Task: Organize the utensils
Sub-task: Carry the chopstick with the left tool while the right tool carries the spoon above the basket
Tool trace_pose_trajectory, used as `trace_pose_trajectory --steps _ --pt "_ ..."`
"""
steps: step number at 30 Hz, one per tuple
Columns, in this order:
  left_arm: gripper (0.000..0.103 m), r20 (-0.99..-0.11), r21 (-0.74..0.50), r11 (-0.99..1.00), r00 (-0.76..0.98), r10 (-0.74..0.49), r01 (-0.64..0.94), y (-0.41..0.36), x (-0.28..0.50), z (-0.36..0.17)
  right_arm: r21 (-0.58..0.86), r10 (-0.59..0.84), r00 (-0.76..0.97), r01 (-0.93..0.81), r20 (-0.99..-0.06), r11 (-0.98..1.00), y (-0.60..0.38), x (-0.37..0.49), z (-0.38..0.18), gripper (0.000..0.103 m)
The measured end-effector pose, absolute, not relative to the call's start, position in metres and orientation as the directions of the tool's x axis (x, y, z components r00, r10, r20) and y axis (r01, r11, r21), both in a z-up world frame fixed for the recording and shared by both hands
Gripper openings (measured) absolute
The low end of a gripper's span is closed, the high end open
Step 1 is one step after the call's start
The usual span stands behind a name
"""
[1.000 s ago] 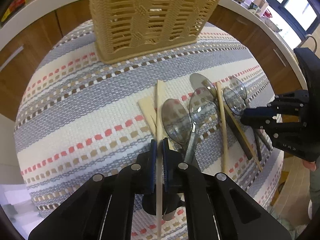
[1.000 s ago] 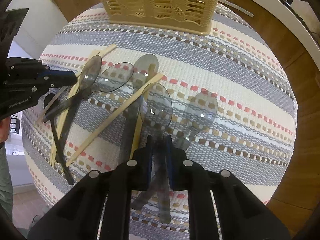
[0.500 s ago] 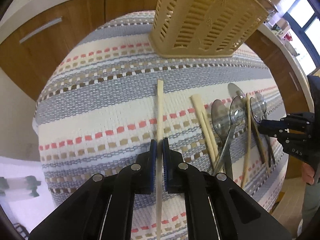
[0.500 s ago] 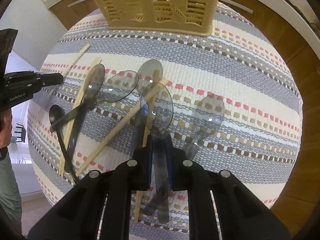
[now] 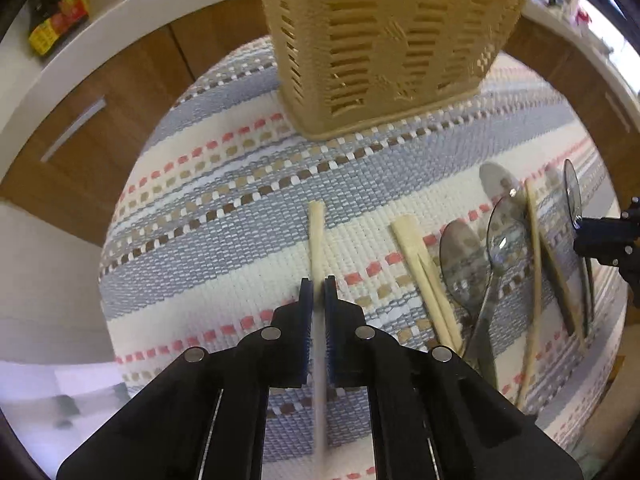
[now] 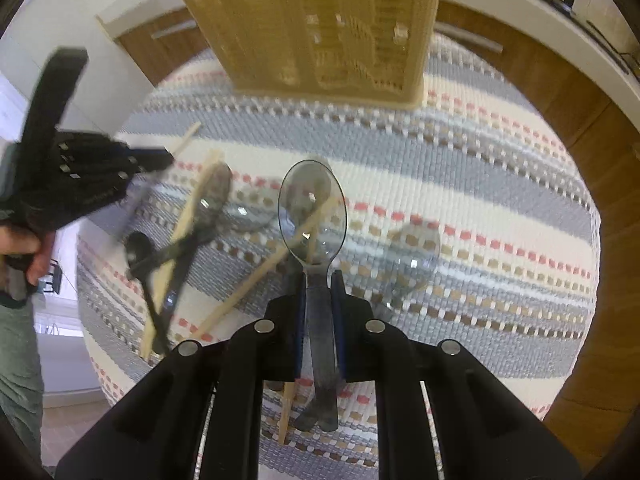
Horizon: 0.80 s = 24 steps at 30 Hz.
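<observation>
My left gripper [image 5: 315,284] is shut on a wooden chopstick [image 5: 315,232] and holds it above the striped cloth [image 5: 224,240], pointing at the tan slotted basket [image 5: 384,48]. My right gripper [image 6: 319,276] is shut on a clear grey plastic spoon [image 6: 312,208], lifted above the cloth and aimed at the basket [image 6: 320,28]. The left gripper [image 6: 152,160] shows blurred at the left of the right wrist view. The right gripper's tip [image 5: 600,236] shows at the right edge of the left wrist view.
More clear spoons [image 5: 464,264], loose chopsticks [image 5: 424,268] and a small black spoon [image 6: 140,252] lie on the cloth. One spoon [image 6: 412,252] lies apart on the right. Wooden cabinets [image 5: 100,120] and a white counter [image 5: 120,28] stand beyond the table edge.
The left gripper lifted the chopstick off the pile and swung left, then toward the basket. The right gripper raised the spoon and moved closer to the basket.
</observation>
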<state>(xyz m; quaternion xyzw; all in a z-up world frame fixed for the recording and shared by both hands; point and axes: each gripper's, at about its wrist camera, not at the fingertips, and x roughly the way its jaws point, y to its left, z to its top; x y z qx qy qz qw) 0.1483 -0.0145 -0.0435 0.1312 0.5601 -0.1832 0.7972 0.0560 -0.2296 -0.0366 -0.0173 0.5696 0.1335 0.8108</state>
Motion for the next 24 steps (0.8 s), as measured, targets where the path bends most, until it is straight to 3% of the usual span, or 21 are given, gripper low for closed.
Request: trace_pose_trajectory --steps 5,14,24 --pt "0.003 -0.831 -0.100 0.896 0.460 -0.314 0.432 0.004 0.128 0.015 0.164 0.274 0.427 -0.277 -0.862 0.947 -0.236 0.050 0.002 0.010" --pt "0.003 -0.542 -0.200 0.836 0.653 -0.529 0.511 -0.004 0.115 0.125 0.174 0.375 0.662 -0.351 -0.649 0.920 -0.240 0.052 0.093 0.009" --pt "0.003 -0.305 -0.215 0.846 0.790 -0.533 0.488 -0.026 0.146 0.179 0.251 0.446 0.774 -0.369 -0.450 0.895 -0.254 0.088 0.170 0.008"
